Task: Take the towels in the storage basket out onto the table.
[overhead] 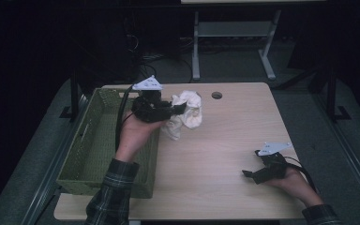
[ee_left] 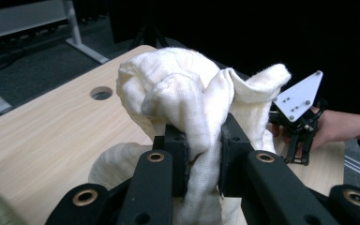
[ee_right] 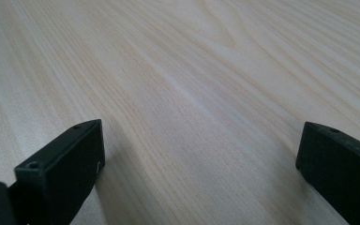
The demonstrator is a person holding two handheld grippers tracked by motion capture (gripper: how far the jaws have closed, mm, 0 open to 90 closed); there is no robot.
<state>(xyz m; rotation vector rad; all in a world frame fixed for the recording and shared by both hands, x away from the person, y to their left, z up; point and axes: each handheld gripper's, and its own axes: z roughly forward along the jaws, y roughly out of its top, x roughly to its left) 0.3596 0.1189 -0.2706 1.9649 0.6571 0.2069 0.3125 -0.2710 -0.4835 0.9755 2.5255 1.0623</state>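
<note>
A crumpled white cloth [overhead: 186, 112] hangs above the far left part of the wooden table [overhead: 225, 154], beside the green basket [overhead: 91, 145]. My left gripper [overhead: 171, 108] is shut on the cloth, and in the left gripper view the fabric [ee_left: 192, 93] bunches up between the two black jaws and drapes below them. My right gripper [overhead: 248, 174] rests low on the table at the near right, held in a hand. In the right gripper view its jaws stand wide apart [ee_right: 199, 154] over bare wood, with nothing between them.
The woven green basket stands along the table's left edge, under my left forearm. A round cable hole [overhead: 216, 95] sits near the table's far edge. Beyond the table stand a metal desk frame [overhead: 234, 42] and dark floor.
</note>
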